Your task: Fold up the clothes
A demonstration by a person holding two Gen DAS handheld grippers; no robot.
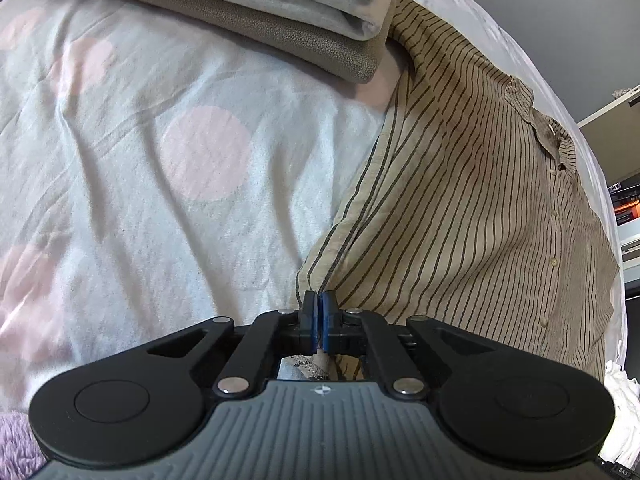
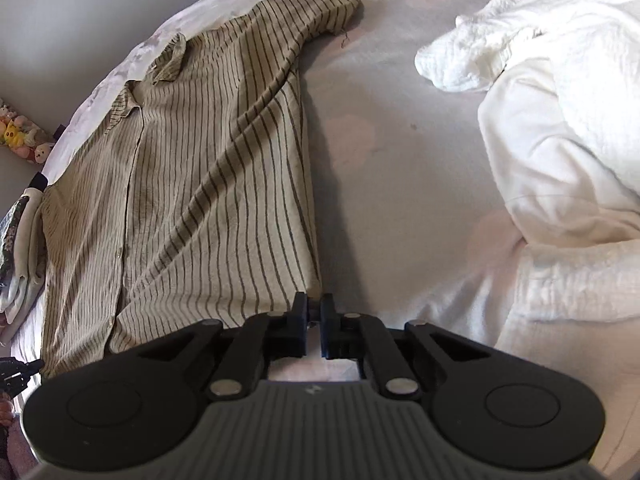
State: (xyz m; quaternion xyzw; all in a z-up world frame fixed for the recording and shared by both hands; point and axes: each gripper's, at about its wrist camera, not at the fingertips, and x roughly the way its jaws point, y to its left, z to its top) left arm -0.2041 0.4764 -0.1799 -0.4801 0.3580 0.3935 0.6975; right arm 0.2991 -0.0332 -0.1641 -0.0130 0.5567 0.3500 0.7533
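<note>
With the striped shirt (image 2: 192, 184) lying flat, buttoned side up, on the bedsheet (image 1: 160, 184) beside the folded stack (image 1: 280, 20), both grippers, left (image 1: 319, 312) and right (image 2: 314, 314), pinch its hem corners and should lift evenly, keeping the cloth taut.

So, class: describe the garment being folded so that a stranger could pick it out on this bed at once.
Start from the pale bedspread with pink dots. Between a stack of folded clothes and a heap of white fabric lies the striped shirt, spread flat. It alone is beige with thin dark stripes, a collar and a row of buttons.
</note>
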